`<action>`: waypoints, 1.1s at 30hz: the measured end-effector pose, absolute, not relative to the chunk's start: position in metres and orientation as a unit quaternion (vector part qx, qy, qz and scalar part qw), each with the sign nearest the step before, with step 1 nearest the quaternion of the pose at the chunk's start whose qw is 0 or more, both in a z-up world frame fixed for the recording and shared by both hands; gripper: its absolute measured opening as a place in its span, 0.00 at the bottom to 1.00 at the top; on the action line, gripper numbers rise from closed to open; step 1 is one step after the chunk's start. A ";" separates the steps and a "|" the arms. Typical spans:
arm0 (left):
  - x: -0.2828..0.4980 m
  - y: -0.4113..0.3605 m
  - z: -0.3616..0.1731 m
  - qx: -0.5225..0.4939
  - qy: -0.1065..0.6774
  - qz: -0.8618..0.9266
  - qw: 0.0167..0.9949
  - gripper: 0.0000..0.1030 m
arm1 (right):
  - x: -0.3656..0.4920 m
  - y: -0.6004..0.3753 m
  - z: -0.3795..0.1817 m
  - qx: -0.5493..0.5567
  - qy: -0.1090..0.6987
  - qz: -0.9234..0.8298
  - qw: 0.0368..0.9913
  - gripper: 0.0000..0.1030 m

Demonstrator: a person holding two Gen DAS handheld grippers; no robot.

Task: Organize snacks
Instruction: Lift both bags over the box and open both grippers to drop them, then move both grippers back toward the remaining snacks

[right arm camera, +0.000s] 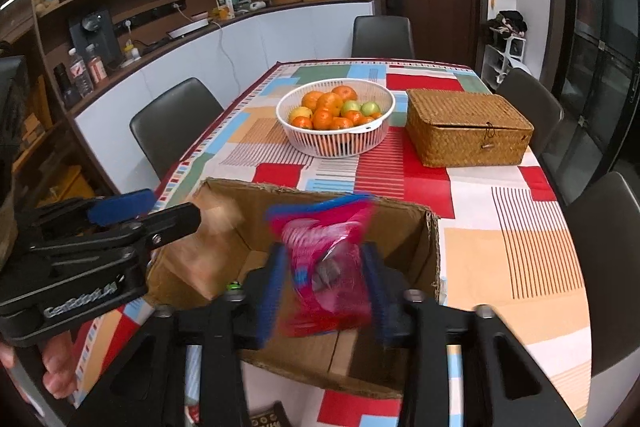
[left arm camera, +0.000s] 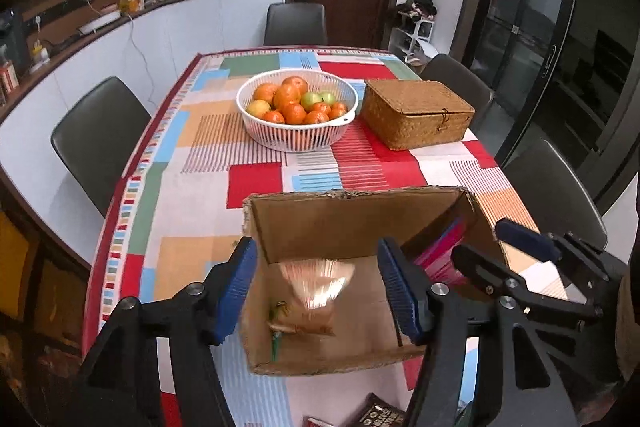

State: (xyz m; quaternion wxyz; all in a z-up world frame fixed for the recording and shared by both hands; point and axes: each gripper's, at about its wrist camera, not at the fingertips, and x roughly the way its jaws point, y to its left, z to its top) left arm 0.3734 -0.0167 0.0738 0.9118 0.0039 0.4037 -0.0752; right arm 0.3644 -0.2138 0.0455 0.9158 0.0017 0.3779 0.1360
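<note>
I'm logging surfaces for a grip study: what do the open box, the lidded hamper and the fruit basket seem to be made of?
The open box looks like matte brown corrugated cardboard, with ragged cut edges. The lidded hamper seems woven straw or rattan, judging by its tan plaited texture. The fruit basket is probably smooth white moulded plastic, with slotted walls.

Even indoor light, dim corners w/ fisheye vignette; pink snack bag (right arm camera: 326,267) & tan bag (left arm camera: 316,291) motion-blurred.
</note>
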 end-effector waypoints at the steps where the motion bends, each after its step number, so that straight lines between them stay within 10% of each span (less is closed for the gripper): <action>1: 0.370 -0.016 0.075 0.008 0.401 -0.071 0.913 0.60 | 0.362 -0.214 0.045 0.002 0.375 0.133 0.917 0.53; 33: 0.192 -0.008 0.054 0.048 0.341 -0.091 0.934 0.65 | 0.206 -0.205 0.021 -0.044 0.331 0.181 0.925 0.53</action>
